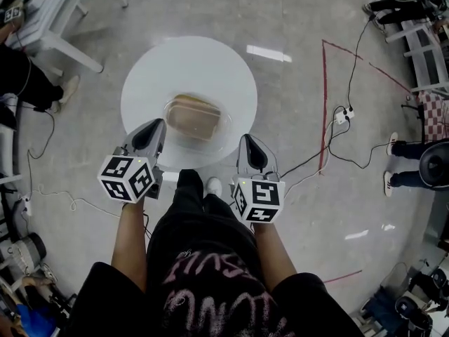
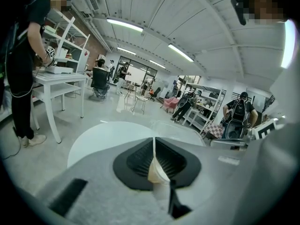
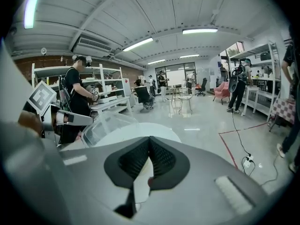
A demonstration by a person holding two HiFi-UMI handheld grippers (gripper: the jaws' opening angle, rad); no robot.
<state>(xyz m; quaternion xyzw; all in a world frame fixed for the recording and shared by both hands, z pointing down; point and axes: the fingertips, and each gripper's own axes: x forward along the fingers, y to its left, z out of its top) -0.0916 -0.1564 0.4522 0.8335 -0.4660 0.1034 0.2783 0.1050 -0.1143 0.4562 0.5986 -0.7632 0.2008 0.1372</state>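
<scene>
Head view: clear container [image 1: 198,118], brown contents, sits near centre of white round table [image 1: 147,69]. We hold left gripper [image 1: 157,126] and right gripper [image 1: 248,140] over table's near edge, one each side, so both face container

Left gripper view: jaws clenched, empty, aimed across table

Right gripper view: jaws pressed together, nothing held, table ahead

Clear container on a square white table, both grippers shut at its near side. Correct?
One error: the table is round, not square, as the head view shows. The rest holds: the clear container sits on it, and the left gripper and right gripper are at its near side, each with its jaws together and nothing between them.
</scene>
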